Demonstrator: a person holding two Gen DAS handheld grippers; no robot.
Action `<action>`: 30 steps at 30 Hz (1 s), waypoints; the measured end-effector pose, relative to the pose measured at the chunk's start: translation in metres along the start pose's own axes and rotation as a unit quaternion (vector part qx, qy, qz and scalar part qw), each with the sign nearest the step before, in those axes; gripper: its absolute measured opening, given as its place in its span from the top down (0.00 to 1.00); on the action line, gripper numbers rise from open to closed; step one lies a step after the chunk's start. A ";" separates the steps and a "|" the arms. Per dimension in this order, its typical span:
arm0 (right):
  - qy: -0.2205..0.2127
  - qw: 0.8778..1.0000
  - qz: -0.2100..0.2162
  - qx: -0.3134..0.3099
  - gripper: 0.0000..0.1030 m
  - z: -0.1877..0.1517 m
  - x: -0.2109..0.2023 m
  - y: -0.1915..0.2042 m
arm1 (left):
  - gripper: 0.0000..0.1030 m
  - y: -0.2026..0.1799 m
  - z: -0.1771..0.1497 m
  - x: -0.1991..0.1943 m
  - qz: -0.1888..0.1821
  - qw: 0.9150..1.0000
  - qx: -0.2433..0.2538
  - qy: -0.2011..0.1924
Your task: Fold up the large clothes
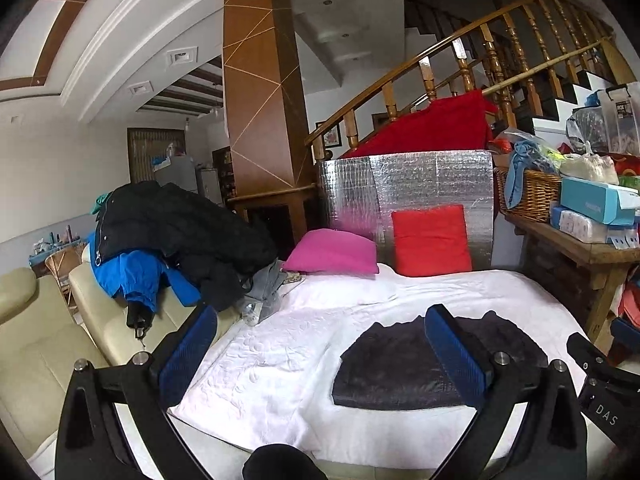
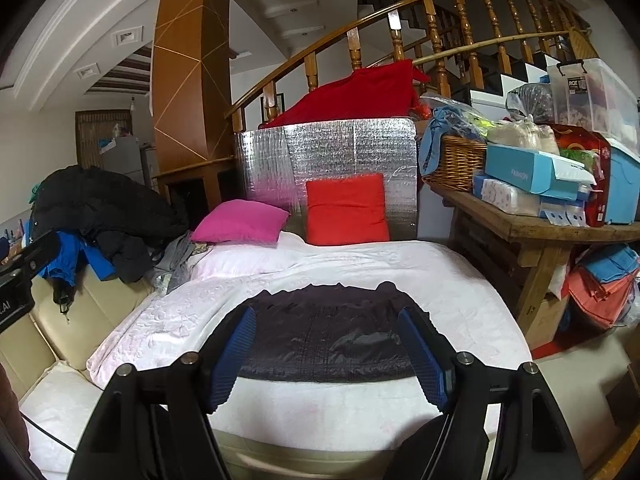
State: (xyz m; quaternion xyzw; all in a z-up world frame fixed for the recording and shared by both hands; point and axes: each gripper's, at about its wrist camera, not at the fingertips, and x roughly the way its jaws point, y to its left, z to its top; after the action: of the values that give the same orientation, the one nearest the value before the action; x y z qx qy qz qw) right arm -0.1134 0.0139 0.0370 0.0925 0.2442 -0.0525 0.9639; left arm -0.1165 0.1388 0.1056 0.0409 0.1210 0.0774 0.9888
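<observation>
A dark garment [image 1: 404, 364] lies folded into a flat rectangle on the white bed cover [image 1: 280, 360]; it also shows in the right wrist view [image 2: 324, 336]. My left gripper [image 1: 320, 340] is open and empty, above the bed's near edge, left of the garment. My right gripper [image 2: 326, 344] is open and empty, held in front of the garment, apart from it. A pile of black and blue jackets [image 1: 172, 240] lies on the cream sofa [image 1: 36, 344] at the left, and shows in the right wrist view [image 2: 100, 224] too.
A pink cushion [image 1: 334, 254] and a red cushion [image 1: 432, 240] lean against a silver foil board [image 1: 420, 180] at the bed's head. A wooden table [image 2: 536, 236] with a wicker basket [image 2: 456, 160] and boxes stands right of the bed.
</observation>
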 end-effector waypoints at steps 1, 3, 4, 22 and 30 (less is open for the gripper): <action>0.001 1.000 0.000 0.000 0.25 0.000 0.001 -0.001 | 0.00 0.001 0.000 -0.002 0.001 1.000 -0.002 0.000; 0.002 1.000 -0.001 0.000 0.25 0.000 0.002 -0.001 | 0.00 0.003 0.000 -0.002 0.003 1.000 -0.005 -0.001; 0.002 1.000 -0.001 0.000 0.25 0.001 0.002 -0.001 | 0.00 0.004 0.000 -0.002 0.004 1.000 -0.006 -0.001; 0.005 1.000 -0.002 0.002 0.25 -0.002 0.005 -0.003 | 0.00 0.010 -0.003 0.006 0.007 1.000 -0.008 0.005; 0.004 1.000 -0.003 0.001 0.25 -0.002 0.005 -0.001 | 0.00 0.010 -0.003 0.006 0.008 1.000 -0.007 0.006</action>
State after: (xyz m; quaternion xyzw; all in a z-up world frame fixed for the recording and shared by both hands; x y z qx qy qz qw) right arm -0.1102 0.0129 0.0324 0.0932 0.2481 -0.0551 0.9627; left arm -0.1129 0.1502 0.1024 0.0343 0.1257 0.0866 0.9877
